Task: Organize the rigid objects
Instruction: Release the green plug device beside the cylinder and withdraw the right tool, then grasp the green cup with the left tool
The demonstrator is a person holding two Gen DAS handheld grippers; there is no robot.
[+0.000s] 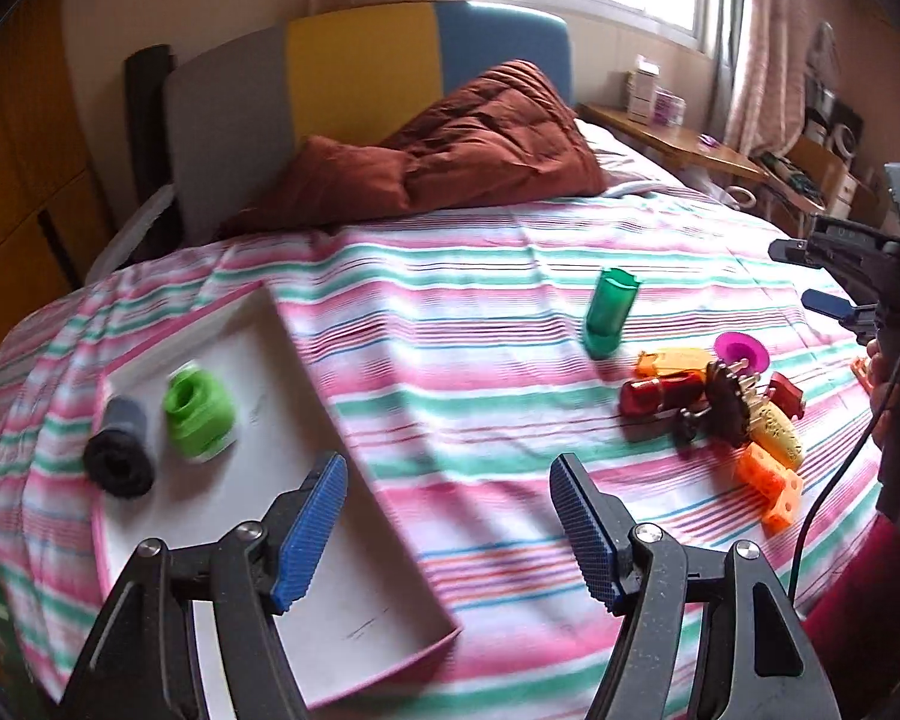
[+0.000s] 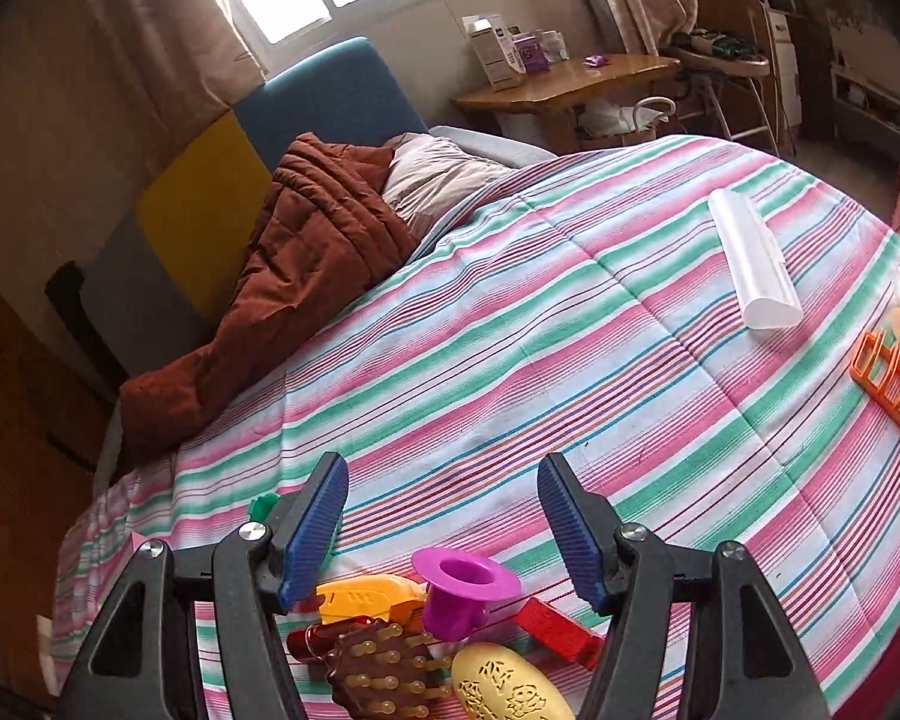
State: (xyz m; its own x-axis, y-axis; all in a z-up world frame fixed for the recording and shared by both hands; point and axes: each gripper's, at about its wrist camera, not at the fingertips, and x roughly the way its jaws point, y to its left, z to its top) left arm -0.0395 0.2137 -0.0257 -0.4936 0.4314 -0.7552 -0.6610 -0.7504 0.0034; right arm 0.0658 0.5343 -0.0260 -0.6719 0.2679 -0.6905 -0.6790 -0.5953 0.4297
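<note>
A white tray (image 1: 330, 456) lies on the striped bed at the left and holds a green cup (image 1: 198, 417) and a dark grey cup (image 1: 119, 455). A green container (image 1: 609, 312) stands on the bed further right. A pile of small toys (image 1: 720, 408) lies to its right, with a purple cup (image 2: 465, 591), a yellow piece (image 2: 369, 597), a brown brush (image 2: 384, 678) and a red block (image 2: 561, 630). My left gripper (image 1: 450, 540) is open and empty above the tray's right edge. My right gripper (image 2: 444, 540) is open and empty just above the toy pile; it also shows in the left wrist view (image 1: 810, 276).
A brown quilt (image 1: 450, 150) lies at the head of the bed. A white tube (image 2: 753, 261) and an orange rack (image 2: 894, 384) lie on the bed's right side. A wooden desk (image 2: 570, 81) stands beyond the bed.
</note>
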